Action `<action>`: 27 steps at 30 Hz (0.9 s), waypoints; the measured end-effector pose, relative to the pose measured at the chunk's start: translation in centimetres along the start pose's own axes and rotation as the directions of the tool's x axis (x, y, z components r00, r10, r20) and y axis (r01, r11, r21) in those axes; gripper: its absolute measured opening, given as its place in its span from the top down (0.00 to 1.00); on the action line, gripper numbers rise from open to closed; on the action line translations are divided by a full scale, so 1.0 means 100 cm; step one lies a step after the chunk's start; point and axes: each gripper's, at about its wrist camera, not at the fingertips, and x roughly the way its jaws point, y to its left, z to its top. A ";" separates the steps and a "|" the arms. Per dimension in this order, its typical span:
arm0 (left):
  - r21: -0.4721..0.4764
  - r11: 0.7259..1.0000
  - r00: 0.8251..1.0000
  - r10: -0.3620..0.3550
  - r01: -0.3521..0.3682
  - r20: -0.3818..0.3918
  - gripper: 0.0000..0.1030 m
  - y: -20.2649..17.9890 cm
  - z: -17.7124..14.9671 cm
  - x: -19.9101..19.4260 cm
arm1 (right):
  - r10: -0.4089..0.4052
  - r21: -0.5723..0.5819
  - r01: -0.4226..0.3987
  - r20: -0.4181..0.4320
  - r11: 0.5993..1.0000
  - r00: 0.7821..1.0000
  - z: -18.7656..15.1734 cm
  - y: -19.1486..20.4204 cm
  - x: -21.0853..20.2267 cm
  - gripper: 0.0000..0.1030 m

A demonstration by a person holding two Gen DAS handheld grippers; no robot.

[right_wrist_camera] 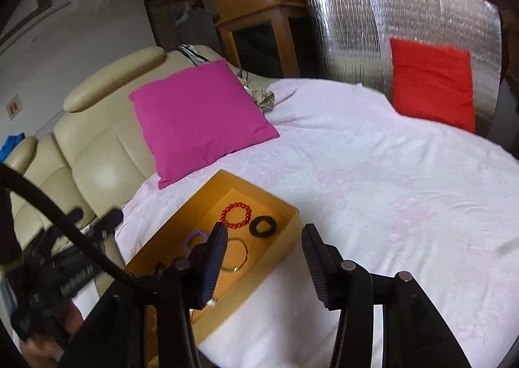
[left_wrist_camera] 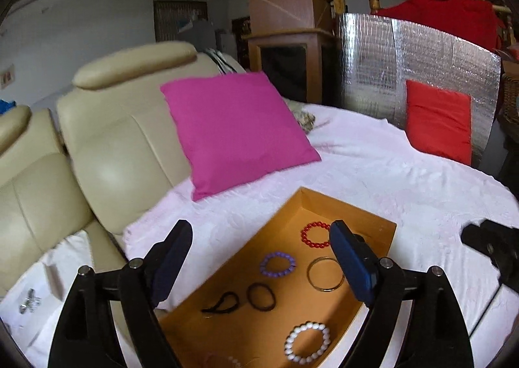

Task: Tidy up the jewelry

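An open orange box (left_wrist_camera: 373, 218) lies on a pale pink blanket. In it lie a red bead bracelet (left_wrist_camera: 316, 234), a purple bead bracelet (left_wrist_camera: 278, 264), a thin gold bangle (left_wrist_camera: 325, 274), two dark hair ties (left_wrist_camera: 260, 296), and a white bead bracelet (left_wrist_camera: 307, 342). My left gripper (left_wrist_camera: 261, 235) is open and empty above the box. The right wrist view shows the box (right_wrist_camera: 285, 238), the red bracelet (right_wrist_camera: 236, 214) and a black scrunchie (right_wrist_camera: 262, 226). My right gripper (right_wrist_camera: 266, 238) is open and empty over the box's right edge.
A magenta cushion (left_wrist_camera: 236, 128) leans on a cream leather sofa (left_wrist_camera: 107, 147) behind the box. A red cushion (left_wrist_camera: 438, 121) rests against a silver foil panel (left_wrist_camera: 405, 56) at the back right. The pink blanket (right_wrist_camera: 389, 189) spreads to the right.
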 end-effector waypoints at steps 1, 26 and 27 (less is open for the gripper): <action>0.004 1.000 1.000 0.006 -0.006 0.014 0.14 0.002 0.002 -0.010 | -0.002 -0.007 0.002 0.007 1.000 1.000 -0.004 0.002 -0.009 0.44; 0.097 0.986 0.981 0.118 -0.134 0.154 0.09 0.023 -0.008 -0.162 | -0.058 -0.074 0.069 0.133 0.995 0.989 -0.091 0.053 -0.161 0.38; 0.093 0.987 0.981 0.117 -0.132 0.152 0.09 0.026 -0.010 -0.165 | -0.060 -0.069 0.069 0.132 0.995 0.989 -0.091 0.053 -0.164 0.38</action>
